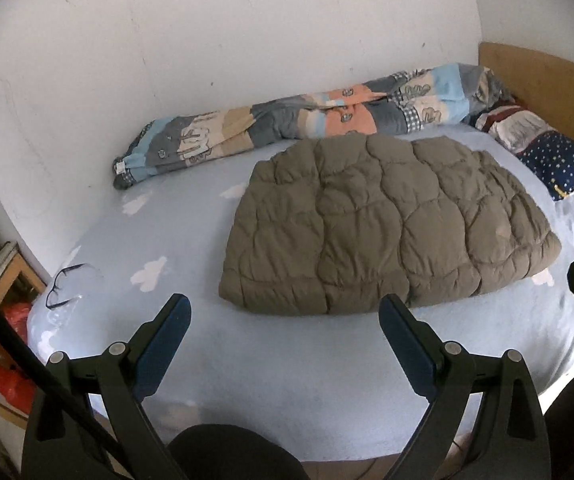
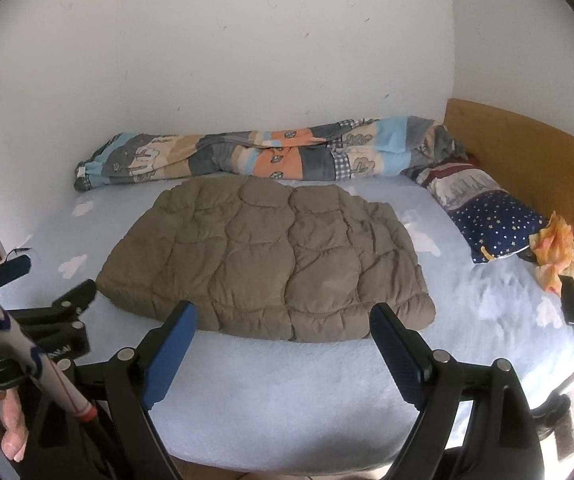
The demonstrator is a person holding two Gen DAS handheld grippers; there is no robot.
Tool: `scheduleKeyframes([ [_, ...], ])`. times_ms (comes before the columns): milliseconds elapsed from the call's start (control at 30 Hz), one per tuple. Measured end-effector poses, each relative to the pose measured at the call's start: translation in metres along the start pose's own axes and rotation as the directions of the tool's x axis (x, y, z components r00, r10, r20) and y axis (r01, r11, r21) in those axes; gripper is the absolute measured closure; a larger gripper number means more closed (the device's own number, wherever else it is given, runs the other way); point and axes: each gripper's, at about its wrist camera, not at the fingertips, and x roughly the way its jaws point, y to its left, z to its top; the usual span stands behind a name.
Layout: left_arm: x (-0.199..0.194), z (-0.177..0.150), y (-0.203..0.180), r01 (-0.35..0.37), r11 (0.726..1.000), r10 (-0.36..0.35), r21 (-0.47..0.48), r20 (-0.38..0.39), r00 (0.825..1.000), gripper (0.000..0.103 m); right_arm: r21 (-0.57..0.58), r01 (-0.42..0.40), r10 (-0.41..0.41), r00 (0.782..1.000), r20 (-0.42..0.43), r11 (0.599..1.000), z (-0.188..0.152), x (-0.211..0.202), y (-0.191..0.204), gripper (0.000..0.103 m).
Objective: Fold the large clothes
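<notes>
On the far left, your glasses lie near the corner of the bed, well apart from the work. If you sweep the left gripper outward, you could knock them off the edge.

Your left gripper hangs above the near edge of the bed with its jaws spread wide and nothing between them. The right gripper matches it: wide apart, holding nothing, above the bare sheet just short of the garment.

The olive quilted coat lies in the middle of the bed as 1 thick, roughly rectangular bundle, and it looks folded already. The risk now is with the padding. It is puffy and slick, so the layers may spring open or slide if you pinch only the top layer. If you fold again, take the whole thickness at the near edge, or you will drag 1 layer off the rest.

Behind it, the patchwork duvet runs along the wall, close to the coat's far edge. Push the coat back and the 2 could tangle.

To the right, a starred pillow, an orange cloth and a phone with its cable sit near the bed's edge. A wide right-hand swing could snag that cable.
</notes>
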Motion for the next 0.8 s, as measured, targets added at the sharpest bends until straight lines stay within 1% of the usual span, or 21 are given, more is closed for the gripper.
scheduleKeyframes([
  [100,0.005,-0.003,-0.001,0.013,1.000,-0.013,-0.002,-0.019,1.000,0.009,-0.007,0.003,-0.003,1.000,-0.008,1.000,-0.002,0.003,0.002,0.012],
  [333,0.011,-0.008,-0.002,0.011,1.000,-0.011,0.006,-0.036,0.999,0.009,-0.016,-0.002,0.001,1.000,-0.030,1.000,-0.006,0.011,0.007,0.012],
  [800,0.010,-0.012,-0.010,0.006,1.000,-0.005,0.030,-0.028,1.000,0.009,-0.013,-0.004,0.003,0.999,-0.041,1.000,-0.009,0.015,0.007,0.012],
])
